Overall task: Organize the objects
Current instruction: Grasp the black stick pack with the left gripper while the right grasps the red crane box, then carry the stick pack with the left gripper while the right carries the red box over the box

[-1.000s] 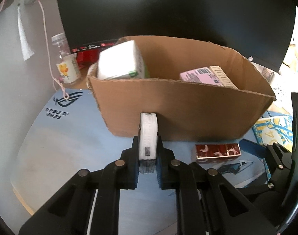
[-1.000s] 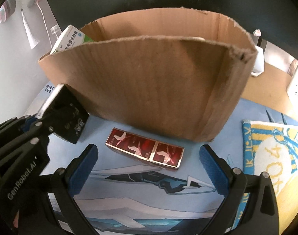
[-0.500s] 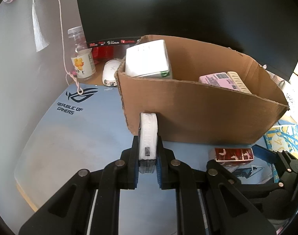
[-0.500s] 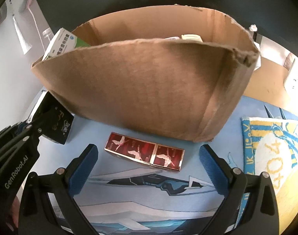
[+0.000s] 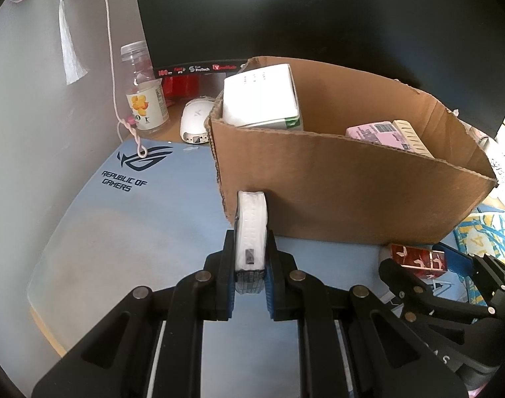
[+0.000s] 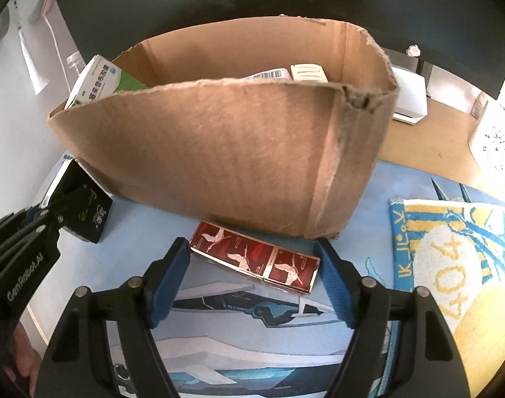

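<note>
A person works with two hand-held grippers in front of an open cardboard box (image 6: pixel 226 152) standing on a blue gaming mat (image 5: pixel 126 219) that covers the surface.

The left gripper (image 5: pixel 251 265) has its fingers clenched on a slim flat pack (image 5: pixel 251 229), white along its edge and black on its face, held on edge just in front of the box's near wall. Held upright and clear of the mat like this, it looks ready to be lifted over the rim.

The right gripper (image 6: pixel 254 267) reaches steeply down to a long red carton with white cranes (image 6: pixel 255 257), which lies flat on the mat right against the foot of the box. Its blue-padded fingers have just been closing, with the carton between them. They now stand at either end of it, seemingly for a lengthwise grasp; whether the pads already press on it is hard to make out.

Inside the box a white and green box (image 5: pixel 260 99) leans in the left corner and a pink barcoded box (image 5: pixel 381 132) sits to the right; the near wall hides the box's floor. A yellow and blue towel (image 6: pixel 451 258) is cut off at the right edge. A plastic bottle (image 5: pixel 144 99) and a white mouse (image 5: pixel 194 122) sit behind the mat
</note>
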`<action>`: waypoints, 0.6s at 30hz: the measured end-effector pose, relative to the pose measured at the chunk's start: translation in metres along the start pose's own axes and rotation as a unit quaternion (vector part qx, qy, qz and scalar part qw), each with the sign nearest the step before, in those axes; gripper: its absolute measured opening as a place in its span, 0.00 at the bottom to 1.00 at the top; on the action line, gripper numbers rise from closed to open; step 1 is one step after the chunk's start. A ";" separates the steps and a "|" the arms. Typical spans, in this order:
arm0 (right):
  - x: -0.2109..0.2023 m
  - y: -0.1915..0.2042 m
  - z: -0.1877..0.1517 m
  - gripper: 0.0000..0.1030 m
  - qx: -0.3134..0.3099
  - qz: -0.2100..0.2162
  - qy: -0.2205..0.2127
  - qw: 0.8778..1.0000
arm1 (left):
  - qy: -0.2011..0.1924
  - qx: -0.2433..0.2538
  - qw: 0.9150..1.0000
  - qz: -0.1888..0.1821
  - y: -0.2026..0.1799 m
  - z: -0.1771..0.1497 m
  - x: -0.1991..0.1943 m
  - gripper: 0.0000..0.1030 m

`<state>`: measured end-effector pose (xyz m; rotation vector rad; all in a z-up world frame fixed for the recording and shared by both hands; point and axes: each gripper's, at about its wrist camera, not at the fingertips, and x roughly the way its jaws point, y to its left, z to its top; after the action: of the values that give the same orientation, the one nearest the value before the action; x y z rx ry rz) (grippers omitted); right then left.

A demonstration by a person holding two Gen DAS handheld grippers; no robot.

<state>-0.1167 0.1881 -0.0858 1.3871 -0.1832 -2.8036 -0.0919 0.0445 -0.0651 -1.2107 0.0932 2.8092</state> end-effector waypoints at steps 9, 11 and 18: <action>-0.022 0.001 -0.002 0.79 -0.019 0.029 -0.020 0.999 | -0.006 -0.013 1.000 0.009 0.008 0.004 -0.007 0.13; -0.028 0.001 -0.003 0.79 -0.021 0.038 -0.024 0.999 | -0.009 -0.016 1.000 0.010 0.009 0.004 -0.008 0.13; -0.055 0.006 -0.014 0.79 -0.028 0.049 -0.044 0.997 | -0.018 -0.020 0.999 0.019 0.011 0.002 -0.013 0.13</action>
<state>-0.0725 0.1837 -0.0504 1.2088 -0.1674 -2.7691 -0.0860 0.0330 -0.0540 -1.1769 0.0592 2.8778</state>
